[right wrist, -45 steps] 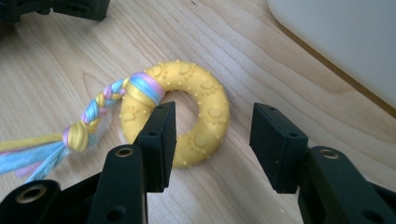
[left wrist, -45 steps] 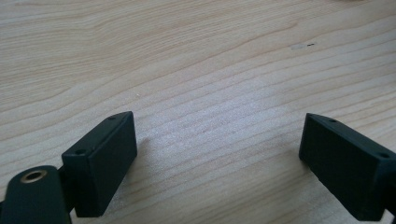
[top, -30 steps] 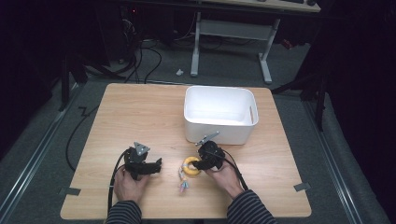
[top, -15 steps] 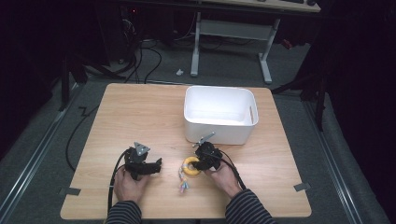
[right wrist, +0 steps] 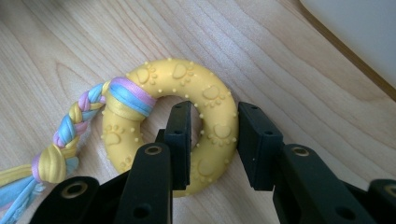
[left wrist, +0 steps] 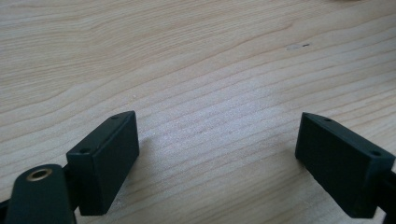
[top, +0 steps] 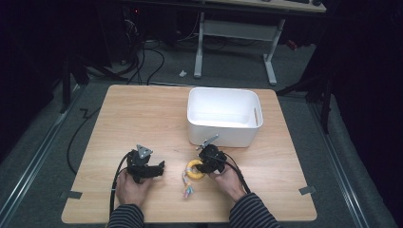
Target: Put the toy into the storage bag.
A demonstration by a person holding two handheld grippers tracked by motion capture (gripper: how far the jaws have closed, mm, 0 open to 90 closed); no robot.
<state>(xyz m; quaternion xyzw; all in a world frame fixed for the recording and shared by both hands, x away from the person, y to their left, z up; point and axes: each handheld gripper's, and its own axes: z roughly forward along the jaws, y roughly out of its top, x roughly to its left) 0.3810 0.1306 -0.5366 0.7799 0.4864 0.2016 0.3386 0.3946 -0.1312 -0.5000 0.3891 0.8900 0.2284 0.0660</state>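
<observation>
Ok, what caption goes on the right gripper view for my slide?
Hand-held gripper pinching a yellow ring with a braided tail on the table.

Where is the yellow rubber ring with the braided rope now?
On the wooden table, between the right gripper's jaws, just before the white plastic bin.

White bin (top: 223,116) on wooden table (top: 138,118), floor cables (top: 142,57).
</observation>
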